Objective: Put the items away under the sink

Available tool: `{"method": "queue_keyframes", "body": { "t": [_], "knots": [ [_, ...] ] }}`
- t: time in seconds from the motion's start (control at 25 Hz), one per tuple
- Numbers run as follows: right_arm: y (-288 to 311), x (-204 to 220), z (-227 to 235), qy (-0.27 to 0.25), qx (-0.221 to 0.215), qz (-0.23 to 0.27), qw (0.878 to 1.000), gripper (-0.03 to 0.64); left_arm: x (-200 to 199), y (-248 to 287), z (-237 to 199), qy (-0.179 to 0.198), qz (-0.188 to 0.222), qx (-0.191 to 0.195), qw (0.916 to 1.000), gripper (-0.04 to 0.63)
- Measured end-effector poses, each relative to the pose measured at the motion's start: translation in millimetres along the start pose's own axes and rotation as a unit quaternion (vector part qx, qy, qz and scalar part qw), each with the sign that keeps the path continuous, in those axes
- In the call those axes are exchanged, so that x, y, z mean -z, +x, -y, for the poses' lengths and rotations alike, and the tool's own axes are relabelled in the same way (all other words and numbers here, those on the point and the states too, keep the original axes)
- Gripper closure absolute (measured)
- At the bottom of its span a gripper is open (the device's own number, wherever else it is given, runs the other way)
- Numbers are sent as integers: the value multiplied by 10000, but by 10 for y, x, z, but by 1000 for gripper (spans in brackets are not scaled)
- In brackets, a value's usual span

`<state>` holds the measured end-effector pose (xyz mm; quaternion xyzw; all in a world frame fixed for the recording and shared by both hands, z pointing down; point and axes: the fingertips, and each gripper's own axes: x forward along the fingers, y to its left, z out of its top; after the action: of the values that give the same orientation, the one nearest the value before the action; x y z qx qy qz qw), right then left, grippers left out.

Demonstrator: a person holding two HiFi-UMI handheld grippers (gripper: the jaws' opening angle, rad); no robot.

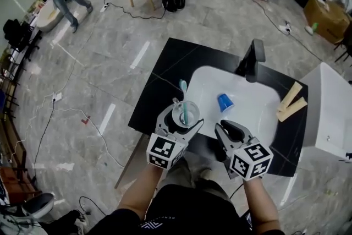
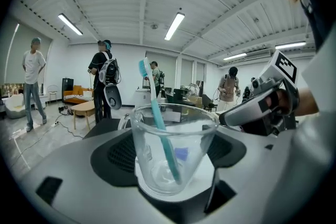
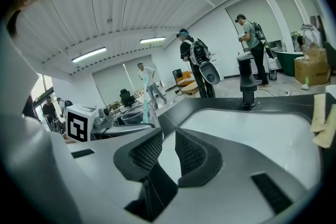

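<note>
Left gripper view, left gripper (image 2: 173, 153) clamped around clear cup (image 2: 149, 165) with toothbrush (image 2: 158, 120), right gripper (image 3: 168, 145) narrowly parted, empty.

Both forearms reach out toward the sink (image 1: 254, 111), grippers side by side at its near edge. The left gripper (image 1: 184, 119) is at the sink's near-left corner, jaws clamped on a clear cup (image 1: 186, 110). The right gripper (image 1: 223, 130) is over the near rim, its jaws a narrow gap apart with nothing between them.
</note>
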<state>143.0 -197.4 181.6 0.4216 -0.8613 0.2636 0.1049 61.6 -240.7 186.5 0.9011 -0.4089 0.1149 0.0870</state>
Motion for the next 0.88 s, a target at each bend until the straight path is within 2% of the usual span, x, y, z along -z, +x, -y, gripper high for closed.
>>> {"method": "queue_keyframes", "body": {
  "t": [0.24,0.36,0.52,0.88],
  "knots": [
    [-291,138,-105,-205,-245,-42,9995,537,39,-282,349,121,95,-198,9997,212],
    [-422,217,-206,-347,-385,-86,9986,535,69,-478,494,62,205,-366,9991,212],
    [-538,270,-282,-407,-527,-86,9977,537,77,-683,593,1,283,-596,9978,212],
    [-650,340,-562,-298,-681,-28,9972,538,79,-1084,669,25,388,-723,9966,212]
  ]
}}
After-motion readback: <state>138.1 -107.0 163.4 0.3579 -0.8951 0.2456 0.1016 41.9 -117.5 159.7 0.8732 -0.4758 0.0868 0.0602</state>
